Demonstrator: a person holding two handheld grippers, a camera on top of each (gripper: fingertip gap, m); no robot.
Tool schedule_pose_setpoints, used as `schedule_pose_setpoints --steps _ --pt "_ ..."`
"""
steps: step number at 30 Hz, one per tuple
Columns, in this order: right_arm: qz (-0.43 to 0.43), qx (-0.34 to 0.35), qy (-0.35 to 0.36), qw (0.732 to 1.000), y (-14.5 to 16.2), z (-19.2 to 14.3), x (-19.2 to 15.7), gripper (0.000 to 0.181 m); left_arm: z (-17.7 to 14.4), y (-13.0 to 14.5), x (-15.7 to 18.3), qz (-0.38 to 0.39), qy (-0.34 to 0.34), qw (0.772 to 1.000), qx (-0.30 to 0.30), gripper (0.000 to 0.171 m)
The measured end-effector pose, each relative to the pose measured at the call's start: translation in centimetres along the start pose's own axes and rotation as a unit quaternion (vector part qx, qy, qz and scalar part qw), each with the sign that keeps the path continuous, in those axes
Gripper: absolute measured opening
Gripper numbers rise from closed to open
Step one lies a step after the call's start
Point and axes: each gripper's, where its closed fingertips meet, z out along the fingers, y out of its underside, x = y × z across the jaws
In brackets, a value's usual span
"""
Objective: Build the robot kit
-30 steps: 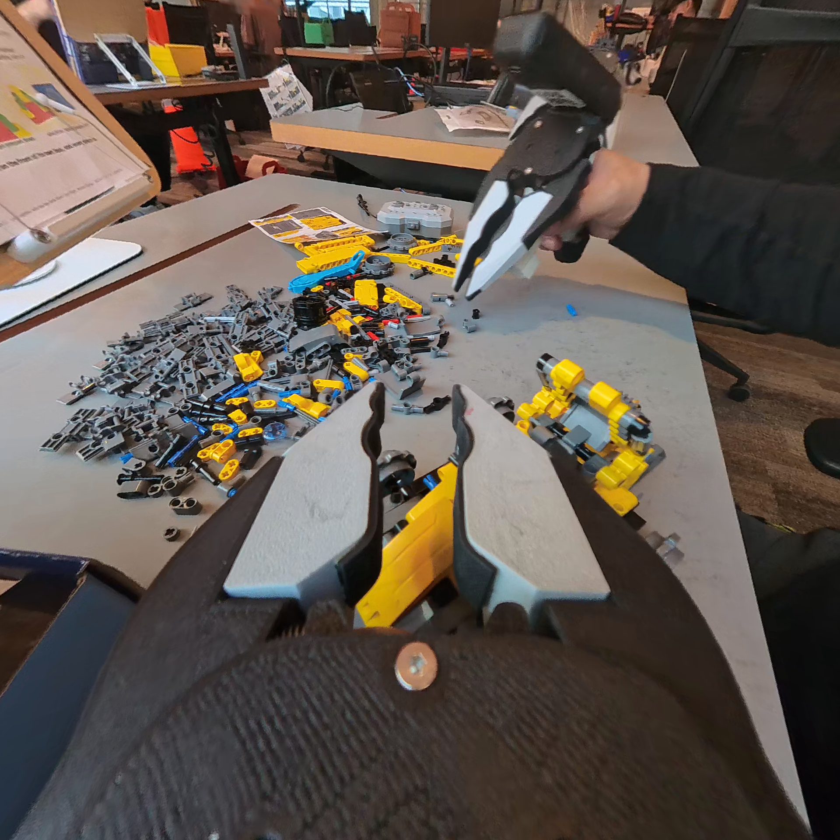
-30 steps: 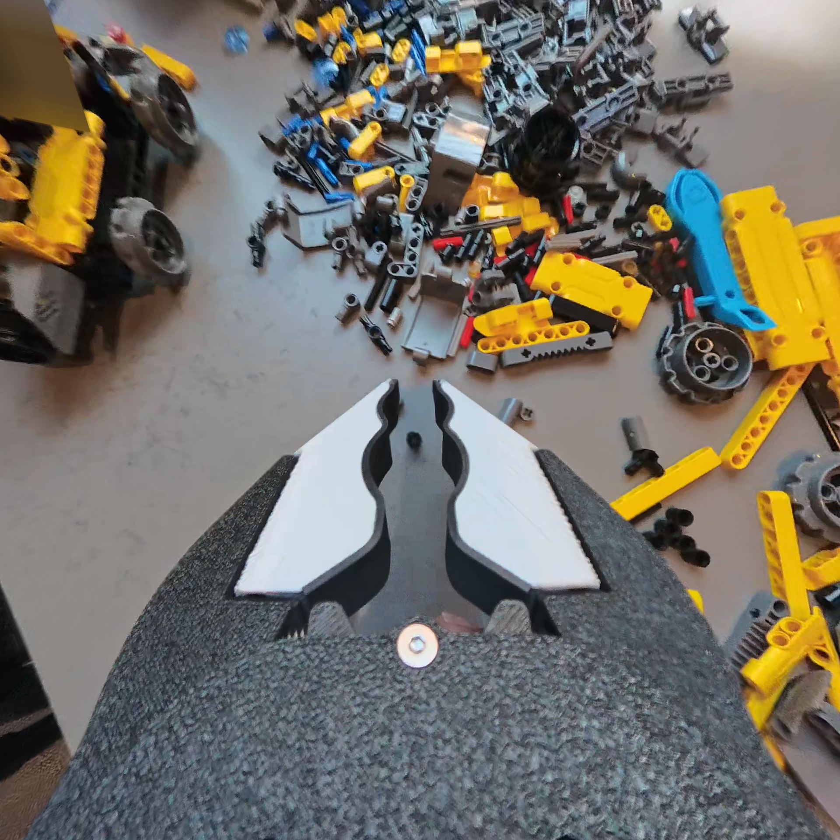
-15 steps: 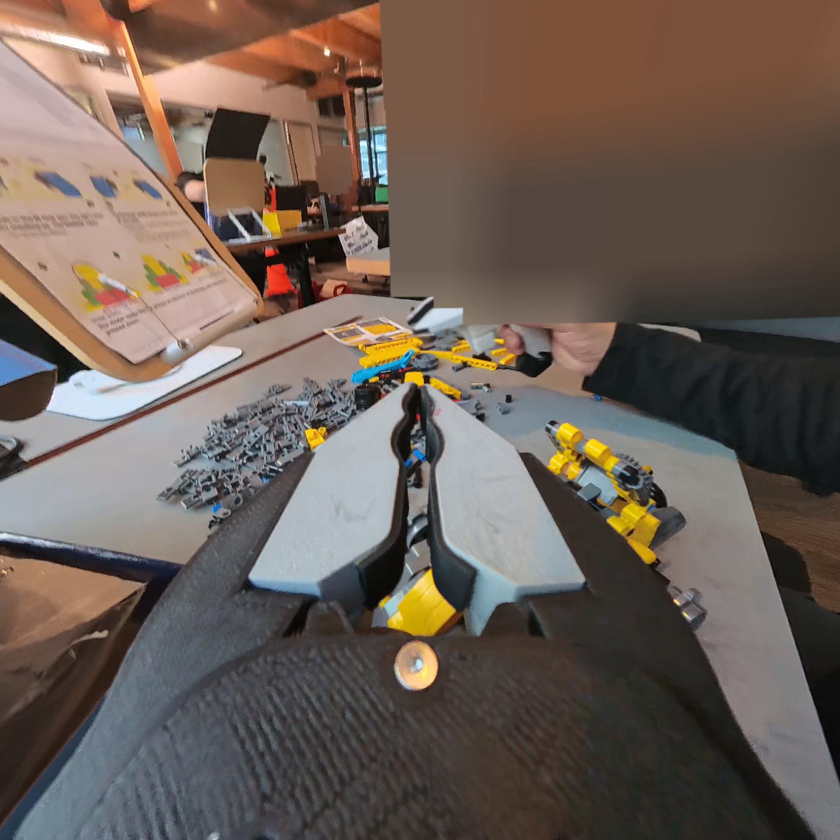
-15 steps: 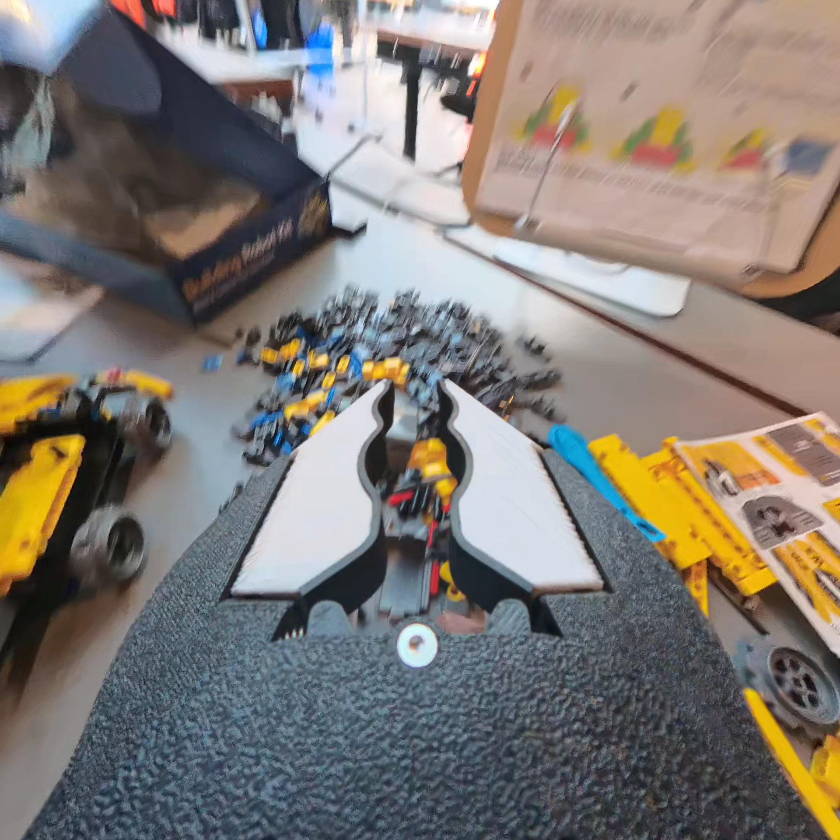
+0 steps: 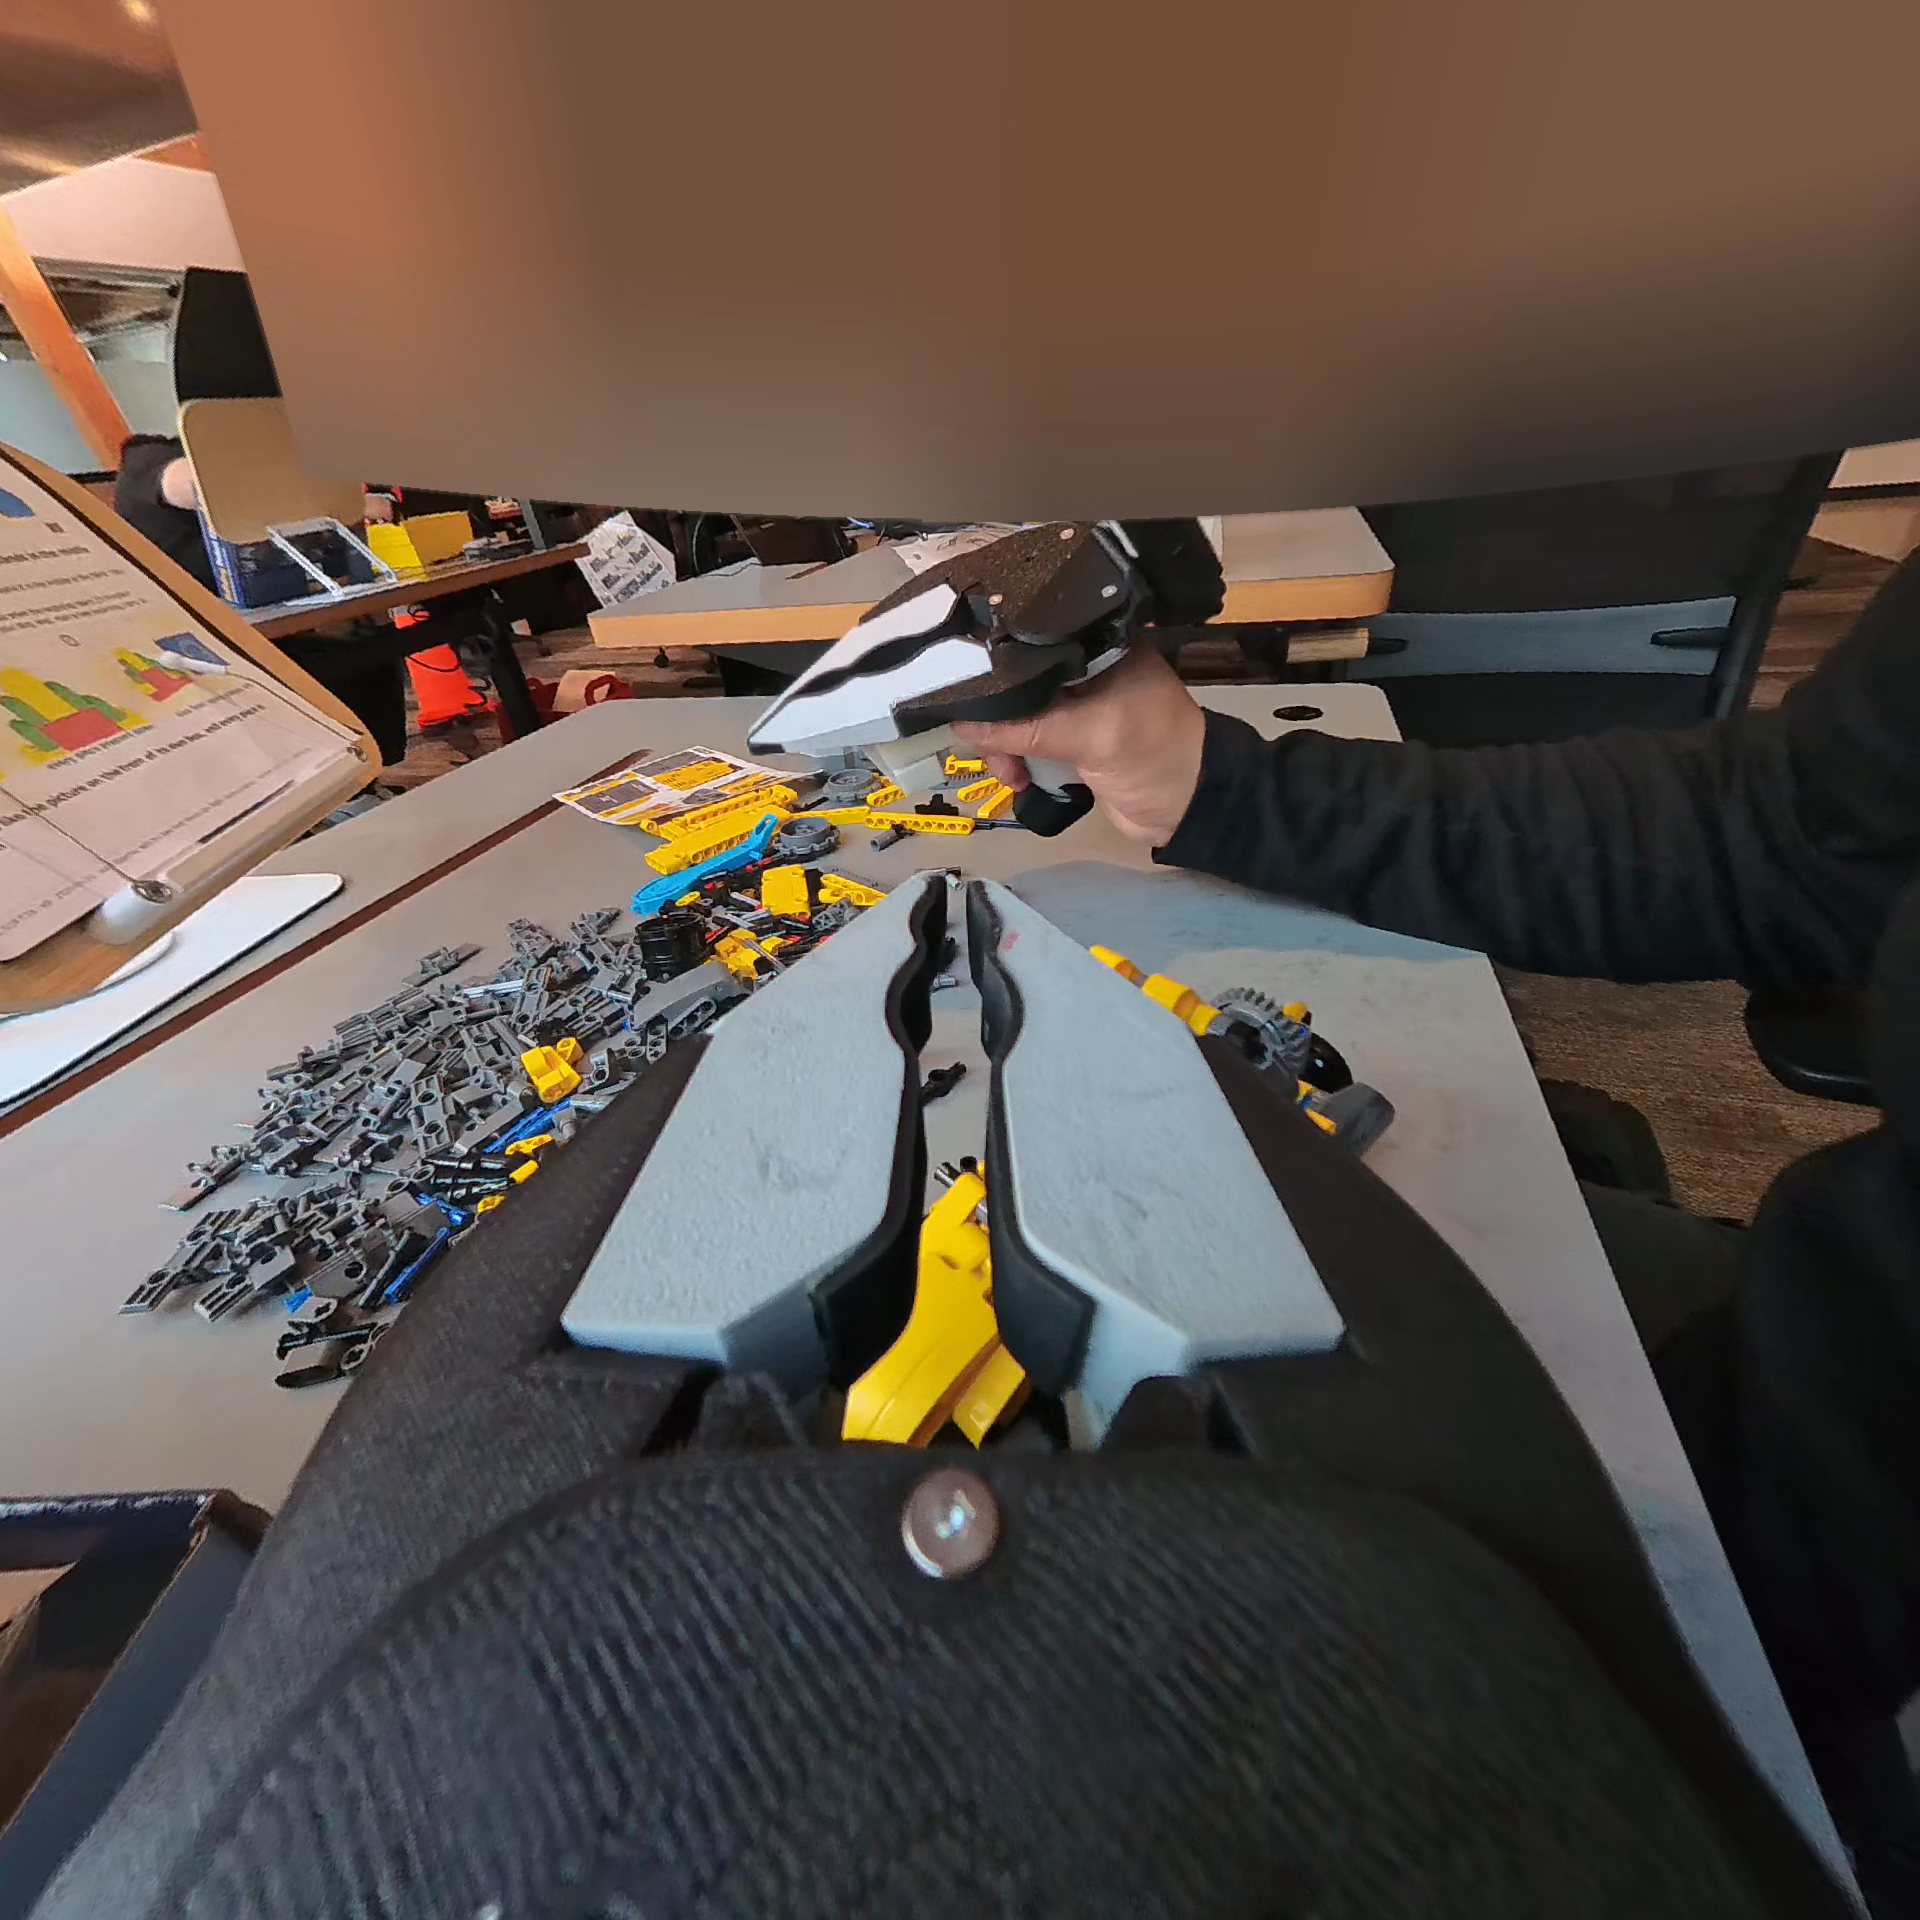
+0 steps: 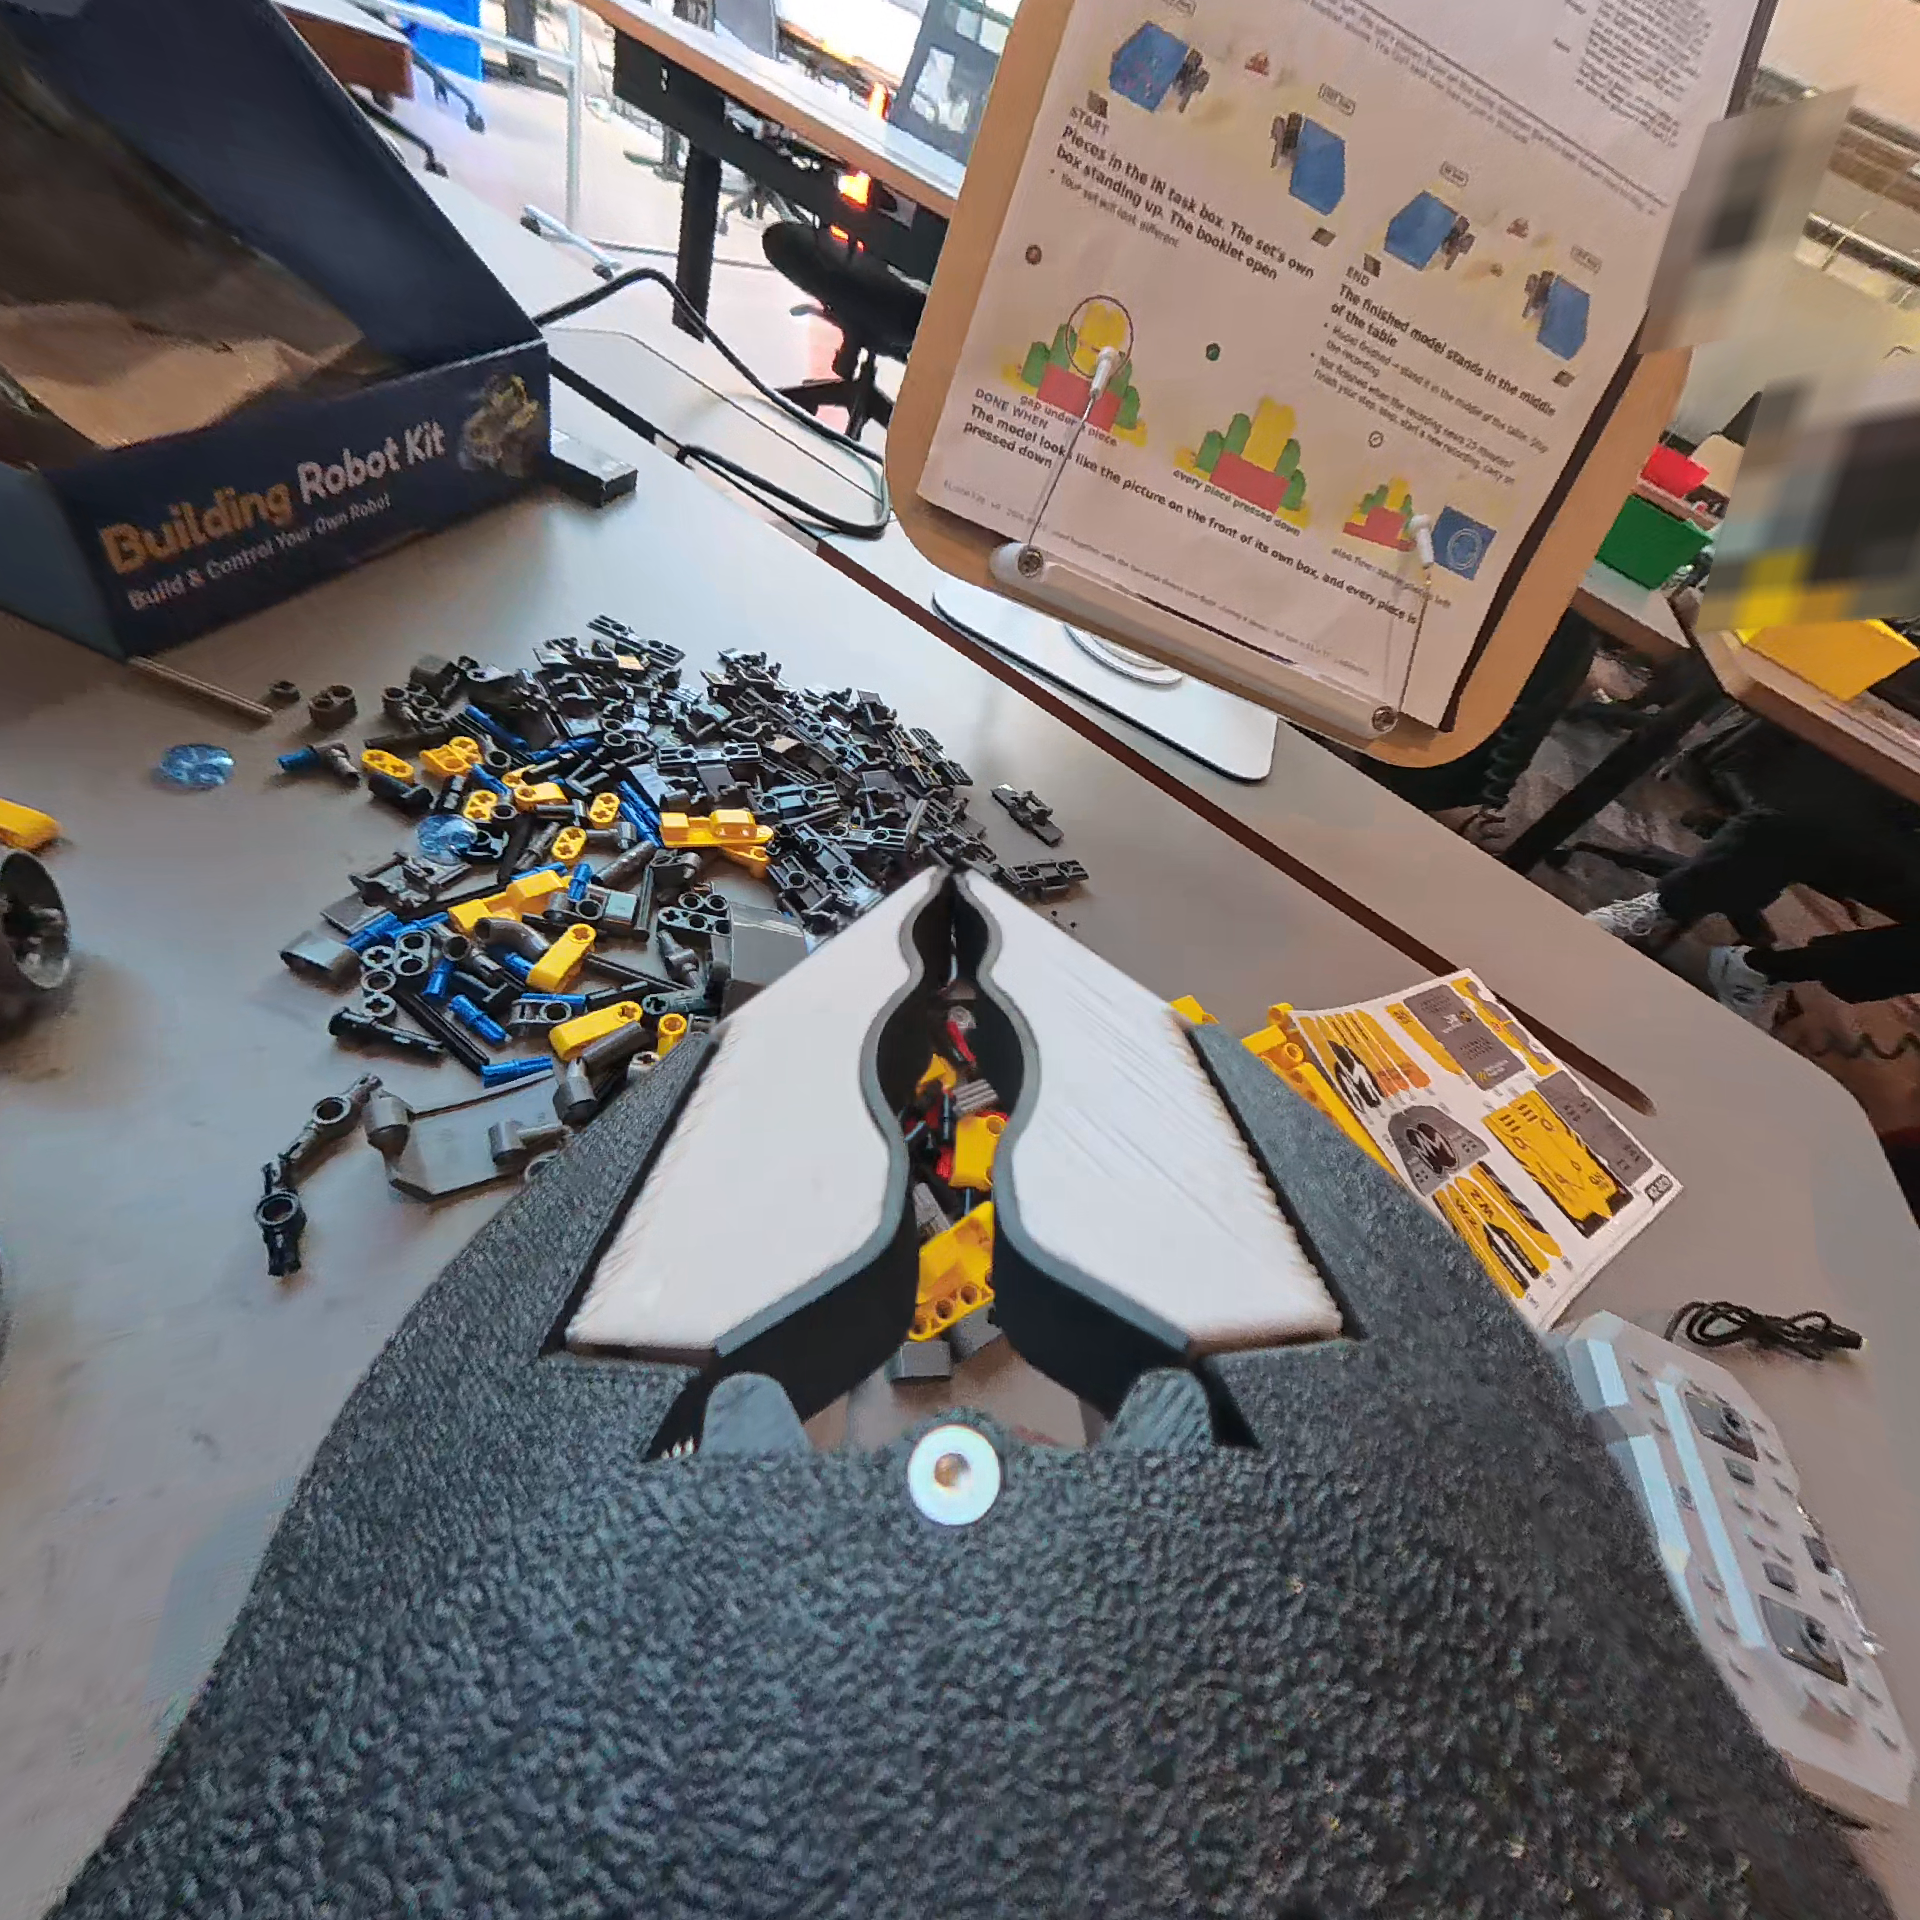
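Yellow-and-grey brick model: partly built, geared, near the table's right edge, beside the left gripper, whose fingers are nearly closed, gripping nothing visible. Right gripper: clenched, empty, raised over the loose-parts pile. Sticker sheet: far edge.

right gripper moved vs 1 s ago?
Yes. The white-fingered right gripper has swung from steeply down over the loose bricks to nearly level above the yellow sticker sheet.

We look low and close along each gripper's fingers, facing across the grey table; both views share the loose brick pile.
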Motion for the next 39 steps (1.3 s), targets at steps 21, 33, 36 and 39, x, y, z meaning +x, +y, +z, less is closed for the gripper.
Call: schedule_pose_setpoints --steps 21,33,36,39 --pt "0.04 0.028 0.057 0.997 -0.2 -1.1 2.4 0.0 0.3 0.8 0.2 -0.014 0.007 1.0 -0.022 0.001" --pt "0.03 0.029 0.03 0.999 -0.3 -0.8 1.4 0.0 0.4 1.0 0.2 -0.017 0.009 0.999 -0.028 0.001" --pt "0.006 0.036 -0.041 0.998 -1.6 -0.3 -1.2 0.001 0.6 1.1 0.6 -0.019 0.017 0.999 -0.03 0.001" --pt "-0.035 -0.028 -0.174 0.984 -2.5 1.3 -6.7 0.002 0.9 1.6 1.4 -0.019 0.034 0.998 -0.045 0.003"
